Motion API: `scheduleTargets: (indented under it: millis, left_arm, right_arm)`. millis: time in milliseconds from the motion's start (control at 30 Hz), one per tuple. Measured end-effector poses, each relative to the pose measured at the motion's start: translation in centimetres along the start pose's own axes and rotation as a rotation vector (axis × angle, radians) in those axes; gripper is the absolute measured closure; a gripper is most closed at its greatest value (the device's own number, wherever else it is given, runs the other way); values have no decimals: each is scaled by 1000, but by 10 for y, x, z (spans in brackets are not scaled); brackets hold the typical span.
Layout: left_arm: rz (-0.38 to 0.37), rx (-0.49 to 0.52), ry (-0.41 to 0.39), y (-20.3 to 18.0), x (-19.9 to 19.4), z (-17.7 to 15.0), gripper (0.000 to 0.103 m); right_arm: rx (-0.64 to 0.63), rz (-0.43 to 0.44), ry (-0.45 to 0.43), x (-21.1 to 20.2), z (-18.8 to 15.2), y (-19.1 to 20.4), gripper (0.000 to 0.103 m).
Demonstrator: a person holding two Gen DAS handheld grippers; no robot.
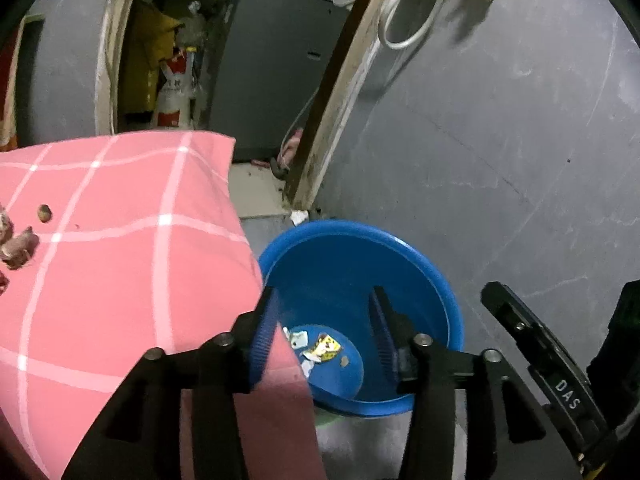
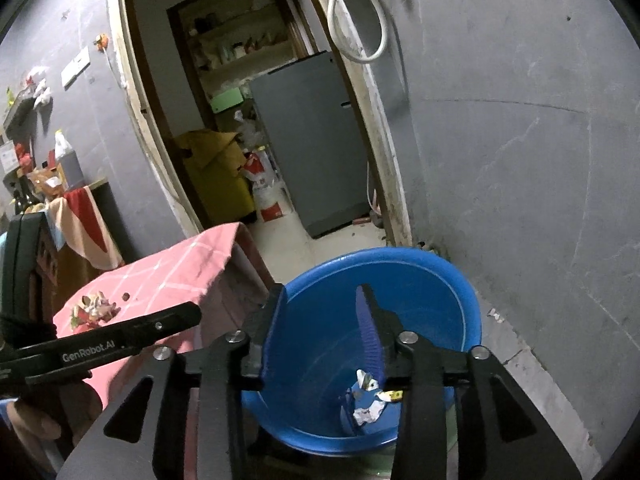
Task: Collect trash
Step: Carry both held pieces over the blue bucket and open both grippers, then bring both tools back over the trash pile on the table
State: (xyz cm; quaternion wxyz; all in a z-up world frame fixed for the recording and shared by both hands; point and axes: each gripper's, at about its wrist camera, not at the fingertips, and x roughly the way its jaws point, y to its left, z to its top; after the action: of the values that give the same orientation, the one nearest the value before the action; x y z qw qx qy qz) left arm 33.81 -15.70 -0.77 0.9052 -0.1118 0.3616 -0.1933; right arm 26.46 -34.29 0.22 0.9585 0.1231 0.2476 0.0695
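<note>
A blue plastic bucket (image 1: 436, 280) (image 2: 460, 280) stands on the floor beside a table under a pink checked cloth (image 1: 120, 248) (image 2: 180, 268). Paper and wrapper scraps (image 1: 320, 346) (image 2: 370, 396) lie at the bucket's bottom. My left gripper (image 1: 324, 294) hangs above the bucket's mouth, open, with nothing between its blue pads. My right gripper (image 2: 321, 292) is above the same bucket, also open and empty. More crumpled trash (image 1: 16, 244) (image 2: 94, 306) lies on the cloth, along with a small brown bit (image 1: 45, 213).
A doorway behind the bucket leads to a room with a grey fridge (image 1: 272, 72) (image 2: 312, 140) and a yellow box (image 2: 216, 168). A grey wall (image 1: 500, 140) runs along the right. A white scrap (image 1: 298, 216) lies on the floor by the door frame.
</note>
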Motion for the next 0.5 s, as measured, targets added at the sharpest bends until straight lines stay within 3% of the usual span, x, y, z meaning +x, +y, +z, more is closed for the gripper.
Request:
scheduleTargets:
  millis: [133, 200, 300, 400, 500]
  left_arm:
    - [2, 2, -59, 4, -22, 1, 52]
    - [4, 1, -100, 5, -37, 2, 42]
    - [13, -4, -180, 13, -62, 2, 22]
    - [45, -5, -288, 21, -92, 1, 9]
    - [86, -1, -378, 24, -116, 1, 5]
  right_arm:
    - [-27, -3, -46, -12, 6, 8, 53]
    - [-41, -7, -75, -21, 10, 13, 50]
    - [-51, -7, -132, -36, 15, 20, 24]
    - [-66, -5, -181, -49, 19, 28, 15]
    - [-82, -10, -234, -61, 20, 38, 0]
